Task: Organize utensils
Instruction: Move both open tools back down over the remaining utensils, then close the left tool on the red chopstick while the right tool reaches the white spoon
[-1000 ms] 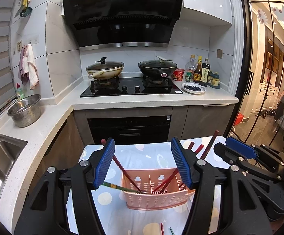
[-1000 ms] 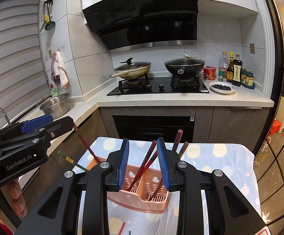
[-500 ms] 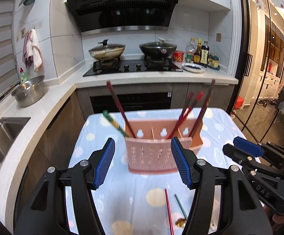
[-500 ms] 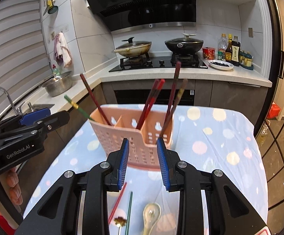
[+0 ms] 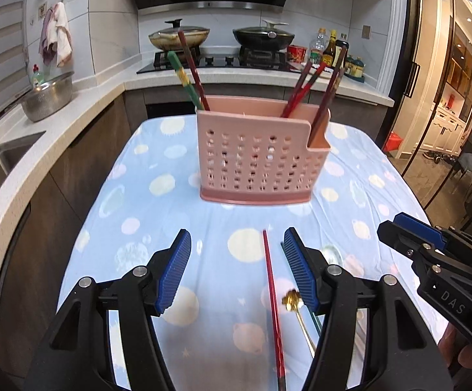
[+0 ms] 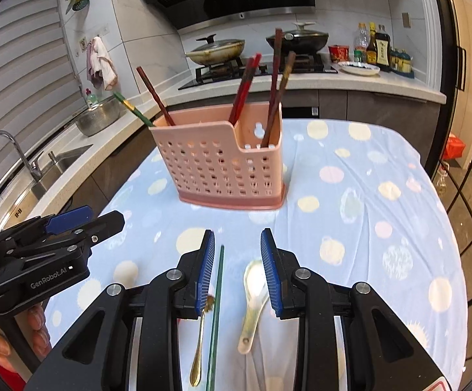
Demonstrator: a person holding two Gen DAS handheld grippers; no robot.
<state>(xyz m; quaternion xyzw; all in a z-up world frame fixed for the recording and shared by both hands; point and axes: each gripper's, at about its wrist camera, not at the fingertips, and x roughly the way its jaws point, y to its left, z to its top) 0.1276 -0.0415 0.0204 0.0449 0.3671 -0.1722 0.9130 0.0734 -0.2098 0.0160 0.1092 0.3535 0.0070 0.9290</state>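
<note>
The left gripper (image 5: 237,268) is held wide with nothing between its pads, above the spotted tablecloth (image 5: 131,195); the red chopstick (image 5: 272,296) lies just inside its right pad and should be centred before closing. The gold spoon (image 6: 200,342), green chopstick (image 6: 217,303) and white ceramic spoon (image 6: 254,293) lie next, under the right gripper (image 6: 237,268), set narrower and also empty; only one piece should be pinched. The pink caddy (image 5: 258,150) stands farther back, chopsticks already in it.
</note>
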